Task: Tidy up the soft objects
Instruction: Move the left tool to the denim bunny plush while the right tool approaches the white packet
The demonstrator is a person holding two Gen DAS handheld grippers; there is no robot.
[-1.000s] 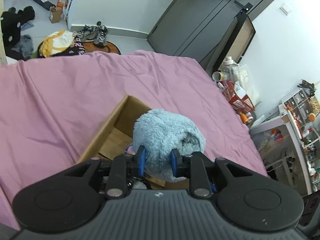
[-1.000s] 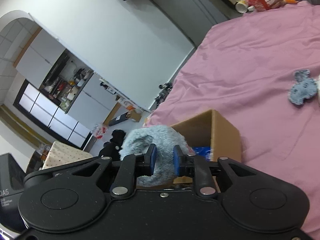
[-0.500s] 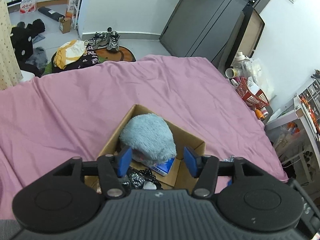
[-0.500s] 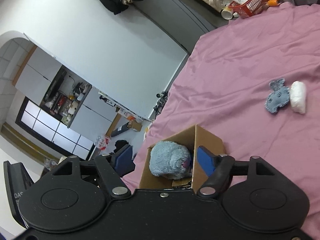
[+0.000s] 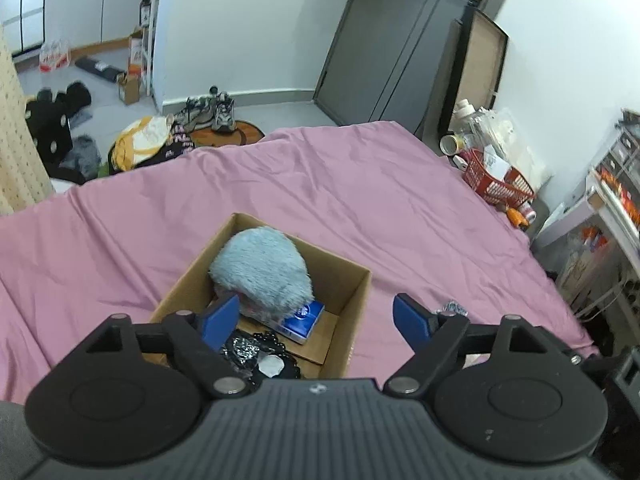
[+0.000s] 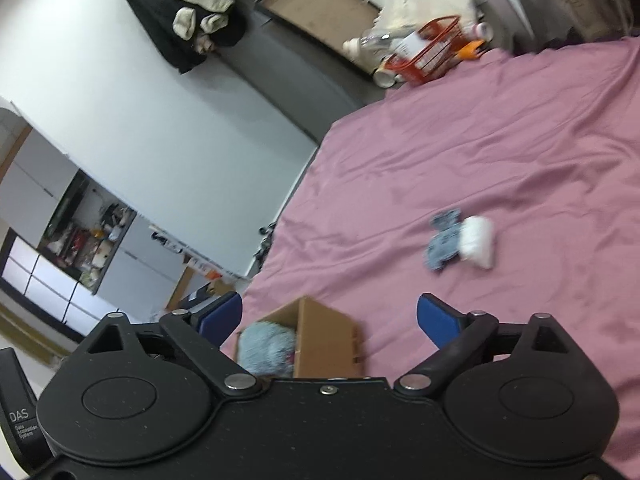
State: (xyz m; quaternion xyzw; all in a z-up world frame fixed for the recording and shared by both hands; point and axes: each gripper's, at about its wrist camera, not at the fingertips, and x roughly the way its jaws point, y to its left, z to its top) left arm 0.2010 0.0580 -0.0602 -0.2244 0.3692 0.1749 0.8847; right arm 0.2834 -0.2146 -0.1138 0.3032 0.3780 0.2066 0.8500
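A fluffy light-blue plush (image 5: 262,270) lies in an open cardboard box (image 5: 352,308) on the pink bedsheet (image 5: 320,184). My left gripper (image 5: 316,320) is open and empty, raised above the box. My right gripper (image 6: 330,320) is open and empty too, higher up; the box (image 6: 324,340) and the plush (image 6: 268,348) show low between its fingers. A small blue-grey soft toy (image 6: 442,246) and a white soft roll (image 6: 476,242) lie side by side on the sheet to the right.
The box also holds a blue packet (image 5: 302,318) and dark lacy items (image 5: 256,354). A red basket (image 5: 496,184) with bottles stands beside the bed. Shoes (image 5: 212,114) and clothes (image 5: 140,148) lie on the floor beyond the bed's far edge.
Both grippers were shut on the blue plush over the box. They opened, the plush dropped into the box, and both grippers have lifted away and opened wider.
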